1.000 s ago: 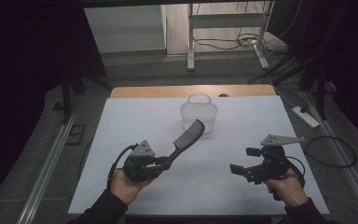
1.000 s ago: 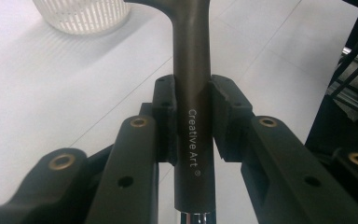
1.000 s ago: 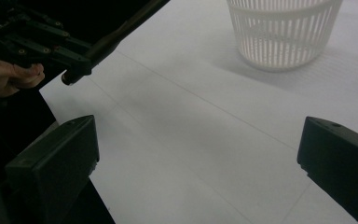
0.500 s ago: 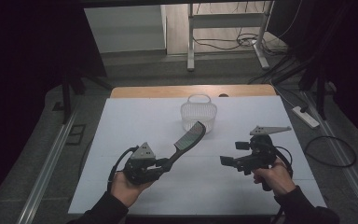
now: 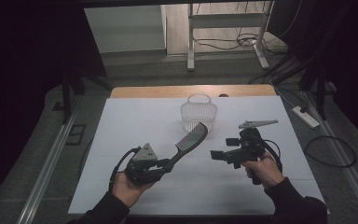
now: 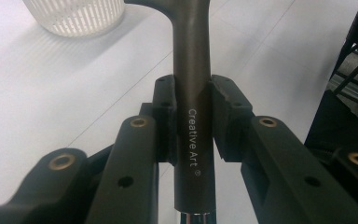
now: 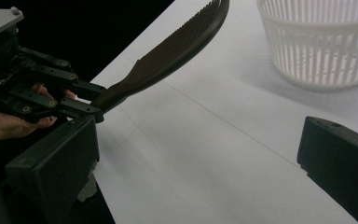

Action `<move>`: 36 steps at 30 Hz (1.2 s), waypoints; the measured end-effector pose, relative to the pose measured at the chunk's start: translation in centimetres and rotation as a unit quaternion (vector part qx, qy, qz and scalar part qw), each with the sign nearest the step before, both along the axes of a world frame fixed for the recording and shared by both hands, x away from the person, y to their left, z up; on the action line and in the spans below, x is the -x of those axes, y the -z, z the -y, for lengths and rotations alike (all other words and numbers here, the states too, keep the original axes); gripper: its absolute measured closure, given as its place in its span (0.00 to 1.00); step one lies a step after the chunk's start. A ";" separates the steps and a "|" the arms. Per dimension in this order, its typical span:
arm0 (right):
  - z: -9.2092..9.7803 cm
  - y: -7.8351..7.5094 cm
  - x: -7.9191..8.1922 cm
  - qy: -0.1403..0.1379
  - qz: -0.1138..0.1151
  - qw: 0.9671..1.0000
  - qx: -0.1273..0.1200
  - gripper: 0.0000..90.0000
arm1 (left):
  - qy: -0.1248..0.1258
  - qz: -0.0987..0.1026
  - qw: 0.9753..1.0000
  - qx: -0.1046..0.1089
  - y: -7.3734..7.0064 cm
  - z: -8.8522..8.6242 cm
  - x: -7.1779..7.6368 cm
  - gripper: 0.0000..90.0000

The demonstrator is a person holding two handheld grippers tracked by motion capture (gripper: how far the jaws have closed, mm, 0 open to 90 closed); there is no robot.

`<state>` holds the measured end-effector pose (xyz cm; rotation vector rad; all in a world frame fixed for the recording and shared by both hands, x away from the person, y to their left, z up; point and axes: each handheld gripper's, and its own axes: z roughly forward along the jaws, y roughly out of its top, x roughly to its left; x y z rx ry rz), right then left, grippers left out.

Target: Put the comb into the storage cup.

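- Left tool (image 5: 165, 164) is held in the left hand (image 5: 127, 188) at the near-left of the white tabletop (image 5: 135, 126), raised off the surface.
- Its jaws are clamped on the handle of a dark comb (image 5: 192, 138); in the left gripper view the handle (image 6: 192, 93) is seen pinched between both pads, with "Creative Art" printed along it.
- The comb is angled up and away to the right from the left tool, its toothed end overlapping the near rim of the basket in the high view. Whether it is touching the basket cannot be told.
- In the right gripper view the comb (image 7: 177, 49) is seen well above the tabletop, teeth facing up-left, tip short of the basket (image 7: 326, 42).
- White slatted basket (image 5: 198, 113) is set upright at the centre-far part of the tabletop, handle loop at its far side. Contents cannot be made out.
- Right tool (image 5: 216, 155) is held in the right hand (image 5: 262, 170) near-right of centre, pointed left toward the comb, just beside it but apart.
- Its jaws are spread wide with nothing between them, as seen in the right gripper view (image 7: 205, 158).
- A cable is trailing from each tool.
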<state>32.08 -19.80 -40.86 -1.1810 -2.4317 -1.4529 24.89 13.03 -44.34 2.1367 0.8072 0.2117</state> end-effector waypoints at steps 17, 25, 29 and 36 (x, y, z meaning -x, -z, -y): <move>-3.0 -0.4 -2.3 -0.011 -0.053 0.998 -0.020 0.00 | 0.008 -0.003 1.000 0.003 0.0 0.3 0.0 0.81; -3.9 -0.2 -3.1 -0.008 -0.065 0.998 -0.014 0.00 | 0.009 0.001 1.000 0.004 0.0 0.4 0.0 0.81; -4.4 -0.2 -3.5 -0.008 -0.066 0.998 -0.010 0.00 | 0.009 0.001 1.000 0.007 0.0 0.3 0.0 0.81; -5.3 0.0 -3.9 -0.012 -0.073 0.997 0.000 0.00 | 0.007 0.004 1.000 0.009 -0.1 0.3 0.1 0.81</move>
